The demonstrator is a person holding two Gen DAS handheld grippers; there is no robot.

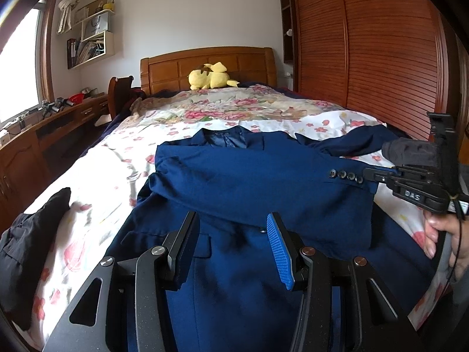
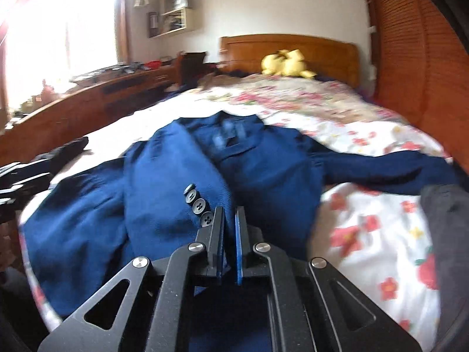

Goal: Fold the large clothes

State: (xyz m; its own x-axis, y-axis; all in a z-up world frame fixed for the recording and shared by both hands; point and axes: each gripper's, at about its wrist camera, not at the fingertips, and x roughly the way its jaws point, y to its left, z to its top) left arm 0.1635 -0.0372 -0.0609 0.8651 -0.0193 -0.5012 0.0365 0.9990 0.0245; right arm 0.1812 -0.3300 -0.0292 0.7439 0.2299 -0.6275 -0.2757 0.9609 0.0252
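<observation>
A dark blue suit jacket point(image 1: 249, 176) lies front up on the floral bed sheet point(image 1: 117, 176), collar toward the headboard. One sleeve is folded across its chest, and its buttoned cuff point(image 1: 346, 176) points right. My right gripper point(image 1: 368, 174), held by a hand point(image 1: 442, 234), is shut on the edge of that cuff. In the right wrist view the gripper point(image 2: 229, 209) has its jaws nearly together on blue cloth beside the cuff buttons point(image 2: 199, 202). The other sleeve point(image 2: 381, 170) stretches out to the right. My left gripper point(image 1: 231, 215) hovers open over the jacket's lower front, with nothing in it.
A yellow plush toy point(image 1: 209, 76) sits by the wooden headboard point(image 1: 211, 61). A black garment point(image 1: 32, 234) lies at the bed's left edge. A slatted wooden wardrobe point(image 1: 381, 58) runs along the right side, and a desk point(image 1: 29, 146) stands under the window at left.
</observation>
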